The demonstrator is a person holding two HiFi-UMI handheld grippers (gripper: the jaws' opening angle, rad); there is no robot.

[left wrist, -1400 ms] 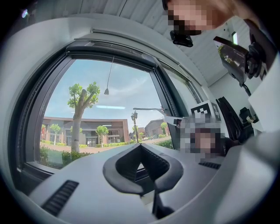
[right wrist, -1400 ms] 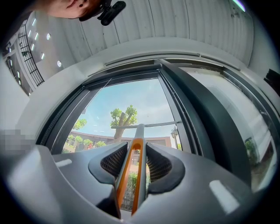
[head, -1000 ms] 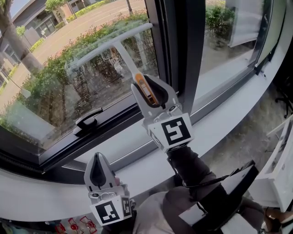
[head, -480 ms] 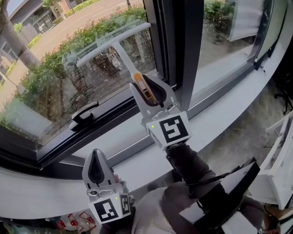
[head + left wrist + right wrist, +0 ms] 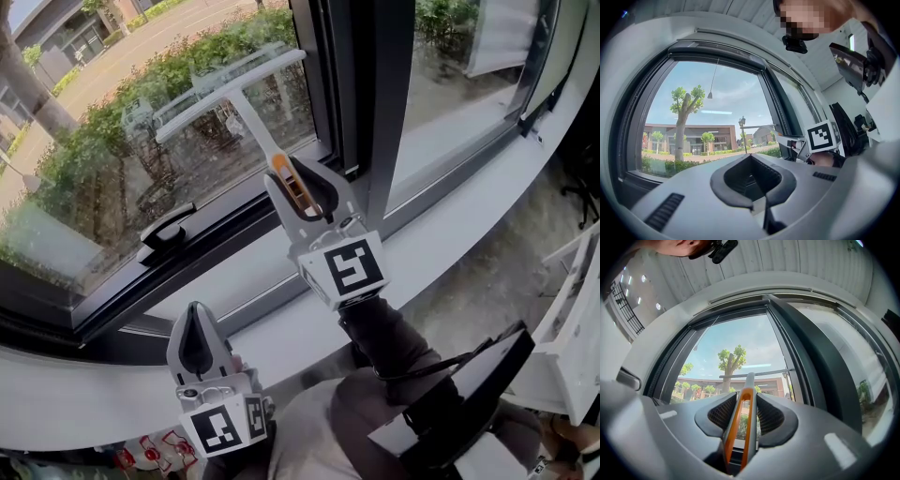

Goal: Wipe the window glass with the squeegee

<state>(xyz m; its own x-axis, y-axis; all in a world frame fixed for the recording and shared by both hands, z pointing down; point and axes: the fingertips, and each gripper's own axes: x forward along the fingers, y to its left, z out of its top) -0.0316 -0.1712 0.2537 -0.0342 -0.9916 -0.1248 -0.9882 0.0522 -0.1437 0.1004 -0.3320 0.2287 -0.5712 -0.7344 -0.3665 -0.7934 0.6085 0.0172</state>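
My right gripper (image 5: 298, 184) is shut on the orange and grey handle of the squeegee (image 5: 246, 106). Its long white blade (image 5: 228, 82) lies flat against the window glass (image 5: 122, 131), slanting up to the right, near the pane's right edge. In the right gripper view the squeegee handle (image 5: 742, 413) runs between the jaws and its blade (image 5: 754, 374) crosses the glass ahead. My left gripper (image 5: 196, 342) hangs low over the white sill (image 5: 84, 403), jaws together with nothing between them. In the left gripper view the left gripper (image 5: 754, 180) faces the pane, with the right gripper (image 5: 806, 143) at its right.
A black window handle (image 5: 167, 234) sits on the lower frame left of the squeegee. A thick dark mullion (image 5: 370, 84) stands just right of the blade. A second pane (image 5: 469, 66) lies beyond it. White furniture (image 5: 572, 328) stands at the right edge.
The squeegee blade and right gripper have slid slightly right and up along the glass. The left gripper has stayed in place.
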